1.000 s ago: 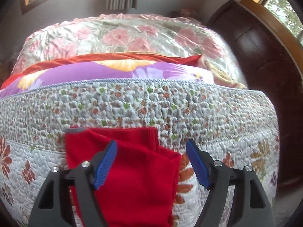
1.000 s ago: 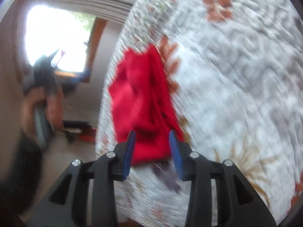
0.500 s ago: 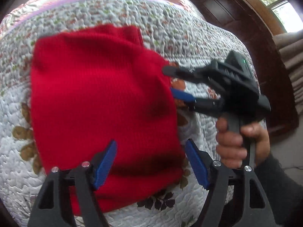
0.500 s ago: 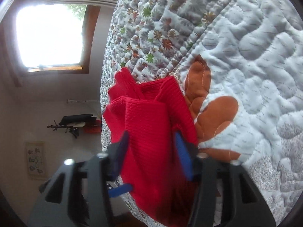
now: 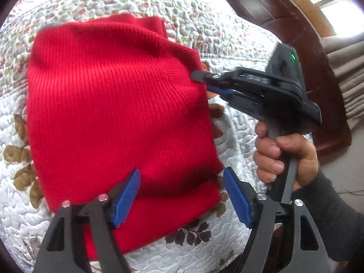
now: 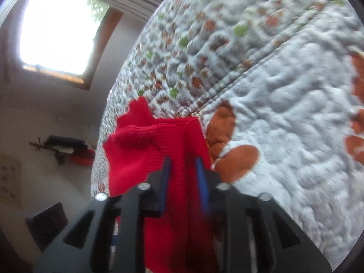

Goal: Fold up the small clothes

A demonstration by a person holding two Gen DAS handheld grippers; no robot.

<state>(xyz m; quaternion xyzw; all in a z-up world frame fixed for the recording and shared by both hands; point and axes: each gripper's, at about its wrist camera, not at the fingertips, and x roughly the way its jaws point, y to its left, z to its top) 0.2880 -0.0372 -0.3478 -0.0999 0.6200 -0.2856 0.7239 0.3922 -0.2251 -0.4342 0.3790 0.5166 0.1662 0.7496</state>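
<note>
Red knit garment (image 5: 118,113) lies flat on quilted bed (image 5: 227,45), centre frame. My right gripper (image 6: 183,175), jaws narrow, pinches its right edge, likely to lift for fold. My left gripper (image 5: 182,200) hovers lower centre, jaws wide, holding nothing.

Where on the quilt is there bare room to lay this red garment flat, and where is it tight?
Bare quilt lies beyond the red knit garment's far edge, and a strip runs along its left side. The right edge is crowded: the right gripper pinches the knit there, with the hand close behind it. The left gripper hangs open over the near hem.
</note>
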